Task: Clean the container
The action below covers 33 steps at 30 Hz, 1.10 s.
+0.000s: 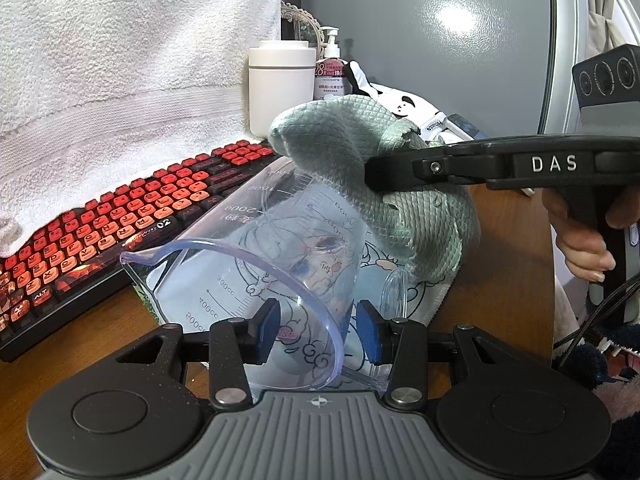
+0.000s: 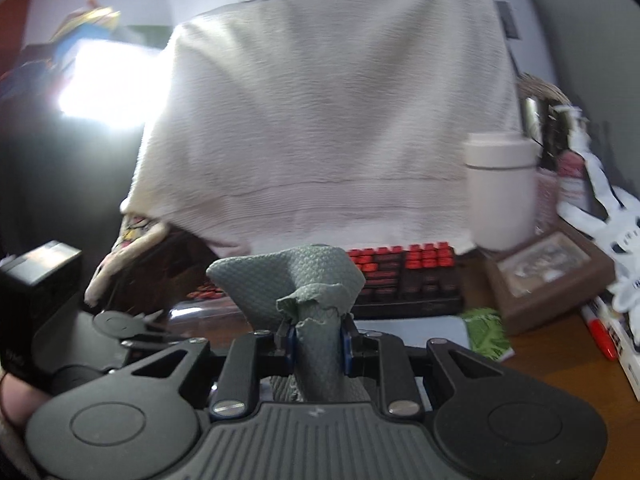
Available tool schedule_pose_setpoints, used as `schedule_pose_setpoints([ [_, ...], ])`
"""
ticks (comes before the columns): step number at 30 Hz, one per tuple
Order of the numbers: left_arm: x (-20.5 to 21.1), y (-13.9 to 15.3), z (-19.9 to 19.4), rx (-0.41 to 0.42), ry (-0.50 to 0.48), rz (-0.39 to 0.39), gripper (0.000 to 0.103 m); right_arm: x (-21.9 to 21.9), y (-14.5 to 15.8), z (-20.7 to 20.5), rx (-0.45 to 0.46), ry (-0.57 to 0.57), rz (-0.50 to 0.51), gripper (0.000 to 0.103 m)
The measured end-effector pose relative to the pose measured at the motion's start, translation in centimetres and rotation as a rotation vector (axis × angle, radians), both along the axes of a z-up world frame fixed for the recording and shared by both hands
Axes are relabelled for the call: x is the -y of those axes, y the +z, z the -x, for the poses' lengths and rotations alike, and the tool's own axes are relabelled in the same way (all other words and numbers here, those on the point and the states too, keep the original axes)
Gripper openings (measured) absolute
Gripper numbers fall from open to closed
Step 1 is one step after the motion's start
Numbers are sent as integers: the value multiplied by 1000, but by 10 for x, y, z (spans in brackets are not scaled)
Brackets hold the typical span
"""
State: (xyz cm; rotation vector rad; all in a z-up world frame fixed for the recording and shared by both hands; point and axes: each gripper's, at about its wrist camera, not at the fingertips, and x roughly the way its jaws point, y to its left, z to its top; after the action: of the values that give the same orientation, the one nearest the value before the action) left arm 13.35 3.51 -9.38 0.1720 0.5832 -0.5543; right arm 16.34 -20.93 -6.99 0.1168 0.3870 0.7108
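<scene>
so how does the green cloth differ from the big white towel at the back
The green cloth is small, bunched up, with a diamond weave; the white towel is large, looped terry, hanging spread out. The cloth is clamped in the right gripper beside the clear measuring cup; the towel is untouched. Both are fabric.

This looks like a desk in someone's home. A keyboard (image 1: 116, 220) with red keys sits on the brown wooden tabletop (image 1: 508, 248). A big white towel (image 1: 120, 60) hangs behind it. A pump bottle of hand soap (image 1: 330, 68) and a white jar (image 1: 280, 84) stand near the grey wall (image 1: 420, 40).
</scene>
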Motion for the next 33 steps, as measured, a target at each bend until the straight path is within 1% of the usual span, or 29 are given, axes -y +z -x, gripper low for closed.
schedule_pose_setpoints([
  [3, 1, 0, 0, 1, 2, -1, 42, -2, 1, 0, -15, 2, -3, 20],
  [6, 2, 1, -1, 1, 4, -2, 43, -15, 4, 8, 25, 26, 35, 20],
  [13, 1, 1, -1, 1, 4, -2, 43, -42, 8, 34, 69, 180, 59, 20],
  [17, 0, 1, -1, 2, 3, -2, 43, -48, 8, 42, 107, 208, 89, 20],
  [20, -1, 1, -2, 0, 3, 1, 43, -42, 9, 35, 95, 190, 86, 20],
  [28, -1, 1, -3, 1, 2, 0, 43, -10, 5, 3, 33, 18, 44, 20],
  [31, -1, 2, -3, 0, 2, 0, 43, -5, 4, -2, 0, 7, 19, 20],
  [33, -1, 2, -3, 0, 2, 0, 43, -10, 4, 3, 11, 17, 28, 20],
])
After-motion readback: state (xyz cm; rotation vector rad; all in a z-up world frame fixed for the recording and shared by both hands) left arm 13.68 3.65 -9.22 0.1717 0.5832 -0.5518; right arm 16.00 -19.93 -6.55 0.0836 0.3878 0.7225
